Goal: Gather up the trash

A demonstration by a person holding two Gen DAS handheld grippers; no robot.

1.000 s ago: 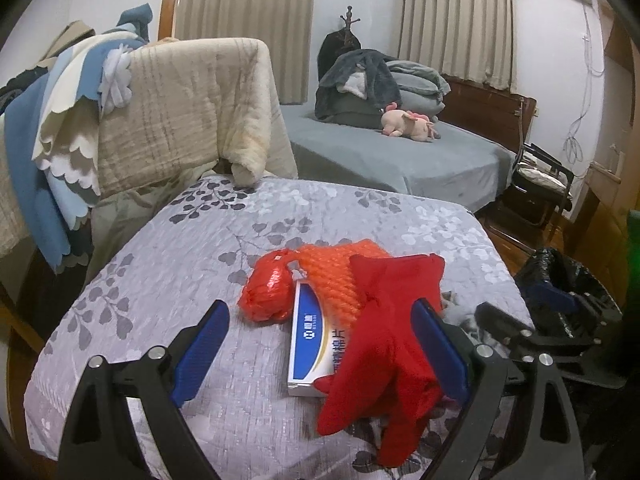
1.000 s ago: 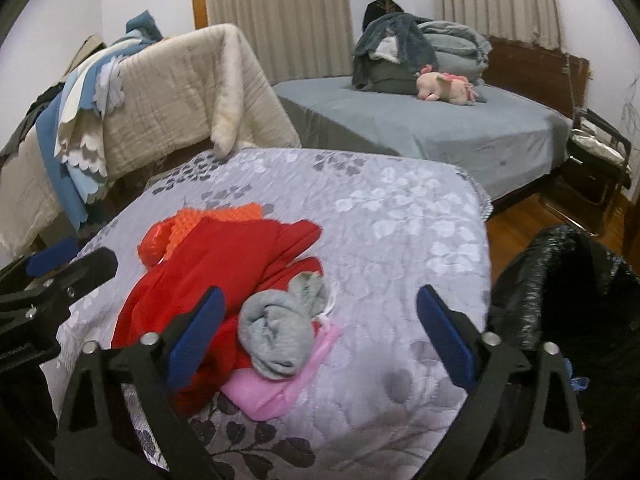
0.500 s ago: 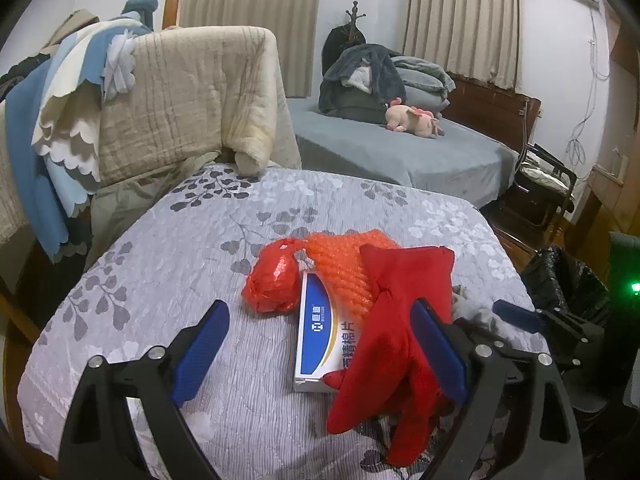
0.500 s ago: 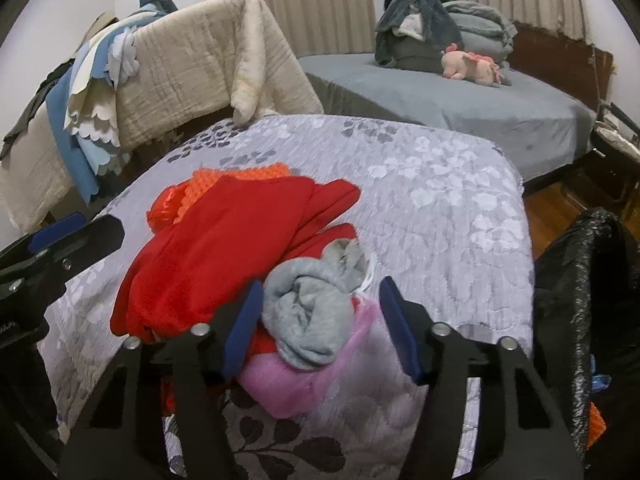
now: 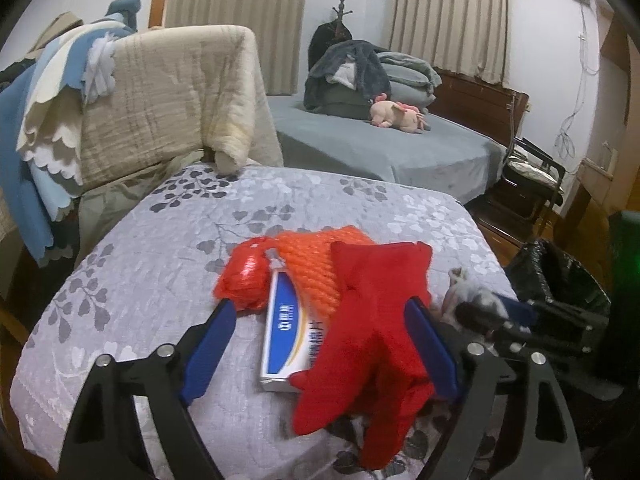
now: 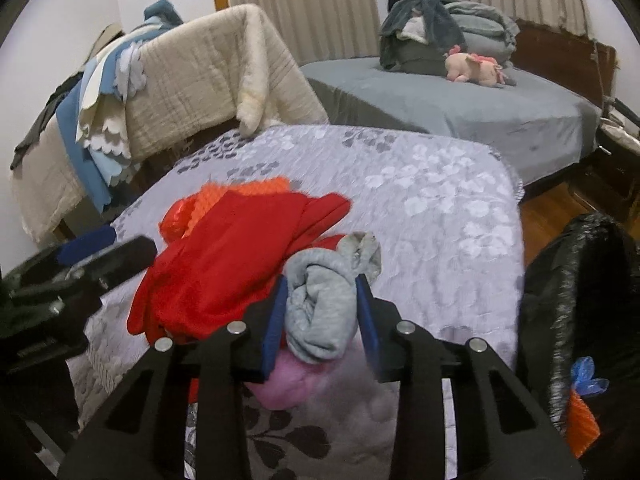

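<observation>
On the grey floral bedspread (image 5: pixel 160 240) lies a pile: a red glove (image 5: pixel 372 320), an orange net bag (image 5: pixel 308 268), a blue-and-white box (image 5: pixel 286 340), a rolled grey sock (image 6: pixel 324 304) and a pink item (image 6: pixel 288 384) under it. My right gripper (image 6: pixel 320 312) is shut on the grey sock, its blue pads pressed on both sides. My left gripper (image 5: pixel 316 344) is open, straddling the box and red glove just above the bedspread. The right gripper also shows in the left wrist view (image 5: pixel 516 316) with the sock (image 5: pixel 468 296).
A black trash bag (image 6: pixel 580 300) stands open at the right of the bed corner, holding blue and orange scraps (image 6: pixel 584 396). A beige quilt (image 5: pixel 168 100) drapes over a rack behind. A second bed (image 5: pixel 392 152) with a pink plush toy (image 5: pixel 396 114) lies beyond.
My right gripper moved forward over the pile and closed from wide open onto the grey sock. My left gripper stayed open and shifted slightly nearer the box and glove.
</observation>
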